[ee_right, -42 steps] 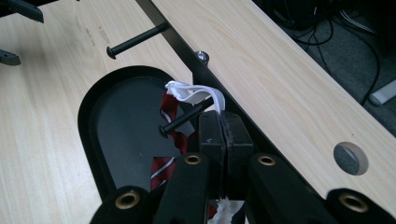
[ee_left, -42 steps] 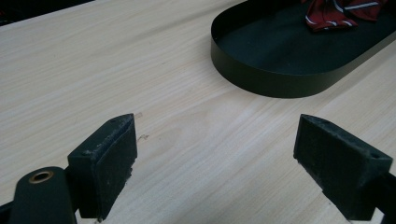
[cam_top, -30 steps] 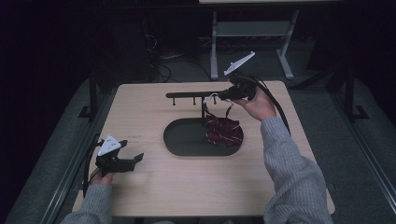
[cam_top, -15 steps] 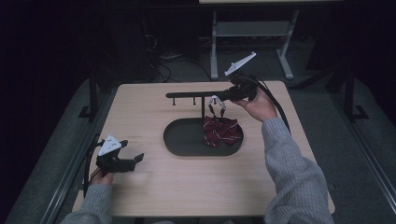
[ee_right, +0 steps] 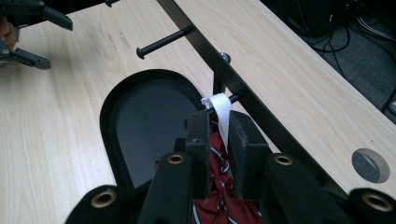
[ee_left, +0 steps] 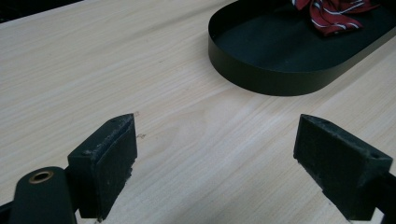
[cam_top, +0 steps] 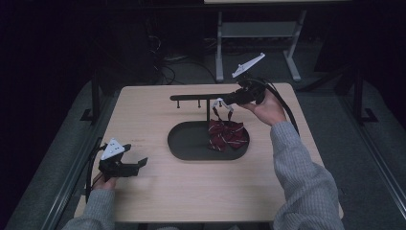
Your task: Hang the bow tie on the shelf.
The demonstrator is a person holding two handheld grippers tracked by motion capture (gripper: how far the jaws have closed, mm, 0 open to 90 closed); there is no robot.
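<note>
From the high view, the right gripper (cam_top: 229, 99) is up at the far side of the table (cam_top: 158, 201), clenched on the white strap (cam_top: 219, 103) of a red striped bow tie (cam_top: 227, 134). The bow tie hangs down into the right end of the black oval tray (cam_top: 189, 143), just below the black rack (cam_top: 196, 97) with its row of pegs. The left gripper (cam_top: 139, 164) rests at the near left of the table, well apart from the tray, with its jaws released and nothing between them.

In the left gripper view, both jaws stand wide over bare wood, and the tray (ee_left: 280, 74) lies to the far right with a corner of the bow tie (ee_left: 334, 16) inside it. That hand has no part in this step and is best kept still.

In the right gripper view, the jaws pinch the strap (ee_right: 223, 114) right at a peg (ee_right: 231, 99) of the rack (ee_right: 261, 105), with the bow tie (ee_right: 217, 186) bunched beneath. The loop looks draped over the peg tip. To finish well, I would slide the loop further along the peg towards the bar, so it cannot slip off, then let the weight settle on the peg before opening the jaws. Pulling sideways risks dragging the strap off the tip.
</note>
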